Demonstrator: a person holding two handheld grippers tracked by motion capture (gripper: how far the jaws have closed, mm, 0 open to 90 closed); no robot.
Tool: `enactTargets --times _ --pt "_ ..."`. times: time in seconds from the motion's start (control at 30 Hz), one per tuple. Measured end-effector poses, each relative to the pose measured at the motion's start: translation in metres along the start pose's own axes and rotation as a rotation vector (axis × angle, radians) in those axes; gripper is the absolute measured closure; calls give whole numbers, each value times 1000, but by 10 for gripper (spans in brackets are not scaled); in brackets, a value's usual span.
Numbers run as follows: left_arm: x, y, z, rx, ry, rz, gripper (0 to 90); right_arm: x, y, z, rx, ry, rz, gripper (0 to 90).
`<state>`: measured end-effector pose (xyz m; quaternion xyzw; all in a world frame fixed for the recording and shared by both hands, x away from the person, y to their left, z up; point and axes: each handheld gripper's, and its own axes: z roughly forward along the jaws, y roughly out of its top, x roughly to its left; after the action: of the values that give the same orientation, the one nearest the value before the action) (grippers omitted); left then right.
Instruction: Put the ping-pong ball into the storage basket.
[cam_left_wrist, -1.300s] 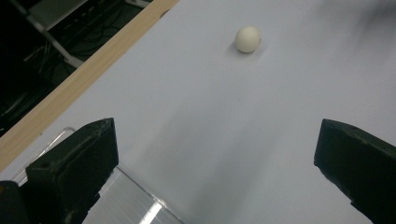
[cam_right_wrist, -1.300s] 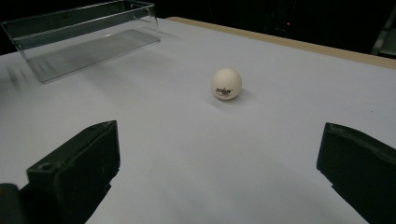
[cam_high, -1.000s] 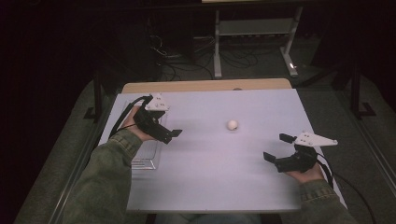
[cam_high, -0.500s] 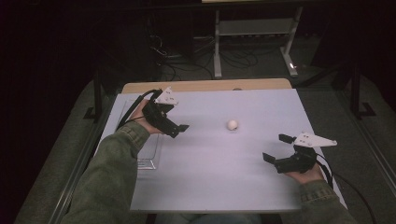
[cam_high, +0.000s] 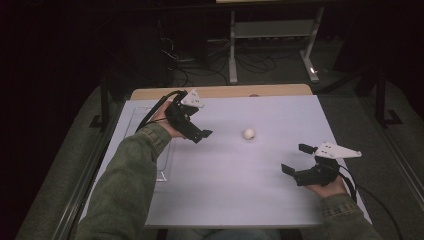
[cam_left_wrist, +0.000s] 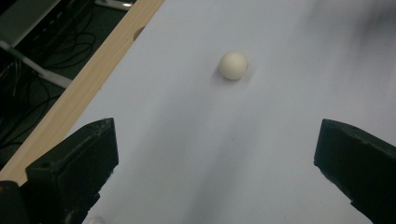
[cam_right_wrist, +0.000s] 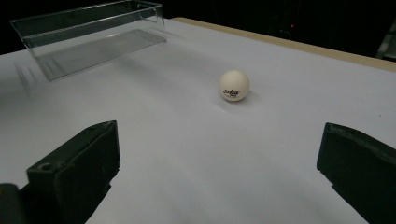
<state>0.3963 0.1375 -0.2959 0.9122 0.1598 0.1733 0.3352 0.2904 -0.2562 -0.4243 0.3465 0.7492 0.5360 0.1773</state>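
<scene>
Presently: one white ball (cam_high: 248, 133), red print on its side, on the pale table (cam_high: 240, 190) near centre, untouched. Left gripper (cam_high: 199, 134) raised left of the ball, jaws wide apart, empty. Right gripper (cam_high: 295, 160) low at the table's right, jaws spread, empty. Clear rectangular tray (cam_right_wrist: 88, 35) at far left.

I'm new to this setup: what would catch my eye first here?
A small white ball lies alone mid-table on the pale sheet. The left gripper hangs just beside it with jaws wide apart, the right gripper sits open near the right edge, and a clear plastic tray stands at the left.
</scene>
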Motion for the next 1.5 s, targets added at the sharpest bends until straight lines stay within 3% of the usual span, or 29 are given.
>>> enactTargets --times 0.73,1.5 --pt "-4 30 37 39 -63 80 0 1 2 -6 -61 4 4 0" --pt "-8 59 66 73 -89 152 0 4 2 -12 -86 -1 10 0"
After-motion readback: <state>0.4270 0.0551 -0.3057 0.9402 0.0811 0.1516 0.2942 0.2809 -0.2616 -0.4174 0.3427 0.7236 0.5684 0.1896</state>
